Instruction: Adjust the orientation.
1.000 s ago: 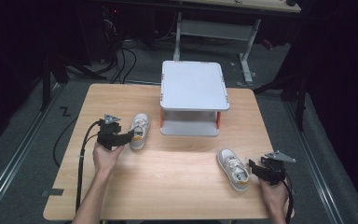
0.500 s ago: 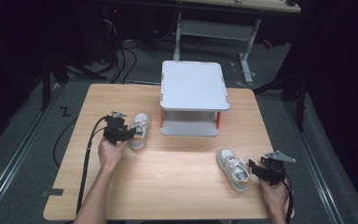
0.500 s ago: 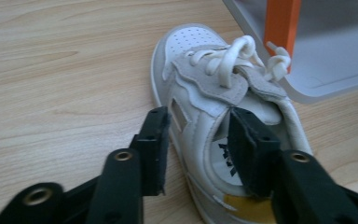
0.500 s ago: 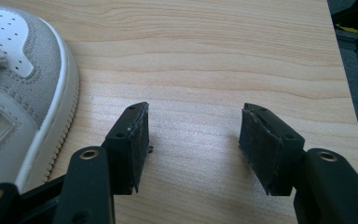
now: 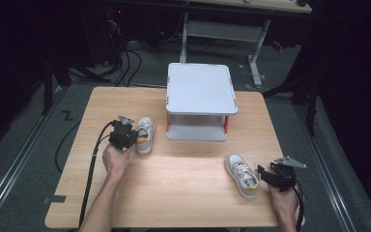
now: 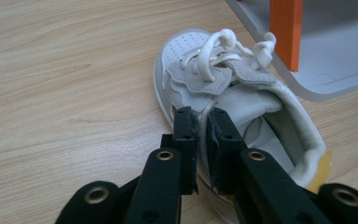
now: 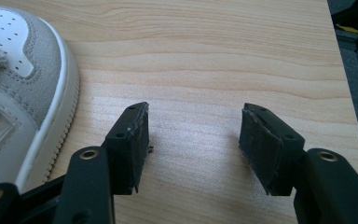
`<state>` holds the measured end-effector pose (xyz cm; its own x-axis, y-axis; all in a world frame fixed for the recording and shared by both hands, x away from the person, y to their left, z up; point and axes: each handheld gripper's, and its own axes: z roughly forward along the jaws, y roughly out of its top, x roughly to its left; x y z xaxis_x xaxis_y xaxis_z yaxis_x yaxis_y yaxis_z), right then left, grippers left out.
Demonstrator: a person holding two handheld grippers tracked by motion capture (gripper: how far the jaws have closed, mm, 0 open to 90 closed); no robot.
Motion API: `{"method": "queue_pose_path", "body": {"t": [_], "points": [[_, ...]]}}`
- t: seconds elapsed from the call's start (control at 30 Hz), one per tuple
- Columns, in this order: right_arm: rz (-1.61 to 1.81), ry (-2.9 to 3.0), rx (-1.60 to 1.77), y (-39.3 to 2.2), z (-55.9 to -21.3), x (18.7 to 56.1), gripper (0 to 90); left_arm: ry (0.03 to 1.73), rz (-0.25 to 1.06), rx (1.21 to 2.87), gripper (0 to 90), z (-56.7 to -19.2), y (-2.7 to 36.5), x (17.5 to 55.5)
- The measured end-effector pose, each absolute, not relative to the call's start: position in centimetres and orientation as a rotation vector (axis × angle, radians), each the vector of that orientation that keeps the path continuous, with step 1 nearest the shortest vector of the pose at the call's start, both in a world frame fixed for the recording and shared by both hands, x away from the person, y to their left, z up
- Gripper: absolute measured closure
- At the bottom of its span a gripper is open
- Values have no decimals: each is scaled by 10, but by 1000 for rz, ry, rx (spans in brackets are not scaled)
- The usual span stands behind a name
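Left gripper clamped on one shoe, the second shoe not yet picked up.

On the light wooden table (image 5: 183, 193) stood a small grey two-level shelf stand with orange posts (image 5: 200, 99), both levels bare, so neither shoe had been stowed yet, judging that the stand was their goal. The white-and-grey laced sneaker on the left (image 5: 145, 135) lay on the tabletop just beside the stand's front left corner; the matching white-and-grey sneaker on the right (image 5: 242, 175) lay near the front right edge. The left gripper (image 6: 201, 122) had just been closing, and its jaws pinched the side wall of the left sneaker's collar, whereas a second earlier they stood wider, with the hand set slightly farther left. The right gripper (image 7: 193, 140) rested beside the right sneaker, jaws spread with nothing between them, placed as before.
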<state>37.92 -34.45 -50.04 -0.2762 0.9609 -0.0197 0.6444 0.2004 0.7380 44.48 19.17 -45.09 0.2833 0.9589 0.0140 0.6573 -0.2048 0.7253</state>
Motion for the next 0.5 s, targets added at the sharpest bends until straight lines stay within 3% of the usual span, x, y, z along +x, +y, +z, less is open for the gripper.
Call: {"method": "queue_pose_path", "body": {"t": [0.5], "points": [[863,1997,1490,-344,-500,379,423,1319,621,1951,850,-418,176,399]]}}
